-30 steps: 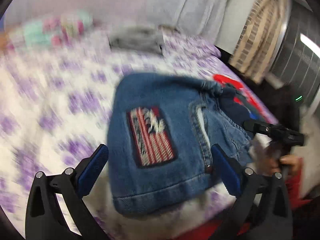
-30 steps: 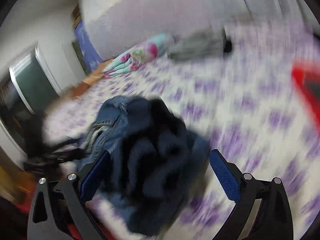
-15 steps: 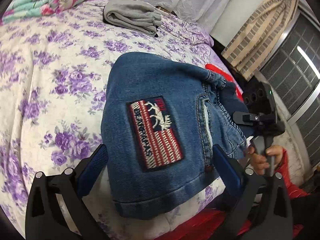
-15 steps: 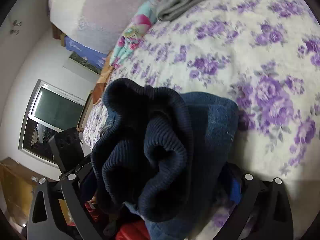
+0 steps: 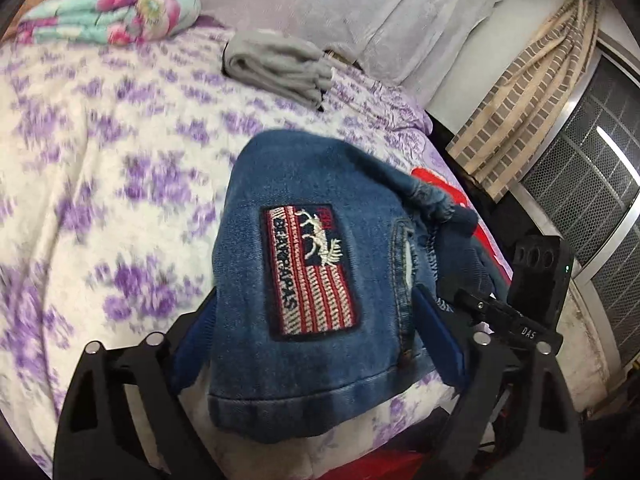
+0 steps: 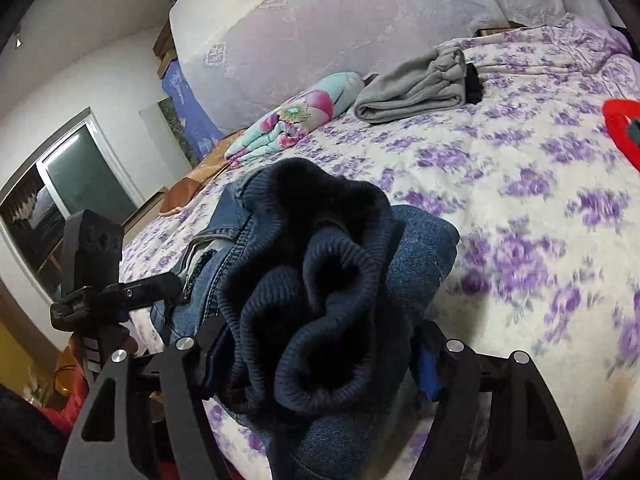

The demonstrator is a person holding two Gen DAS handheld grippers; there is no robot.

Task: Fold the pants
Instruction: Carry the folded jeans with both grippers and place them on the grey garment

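Denim bunched at the near edge of the bed is the whole story: the pants sit folded into a thick bundle, patch side up in the left view, ribbed navy waistband puffed open in the right view. The left gripper has its blue pads pressed into either side of the bundle near the hem, so it looks clamped on the cloth; the right gripper likewise squeezes the waistband end between its fingers. The chief risk, as I judge it, is the bundle's own bulk: several springy layers held only at two ends may slip apart or sag in the middle, and the fold would open. Hanging so close to the bed's near edge, a loosened layer could slide off toward the floor. The soft floral cover might also drag and rumple the underside if the bundle is pushed rather than lifted. Folded grey cloth and a floral pillow lie near the far edge, well apart.
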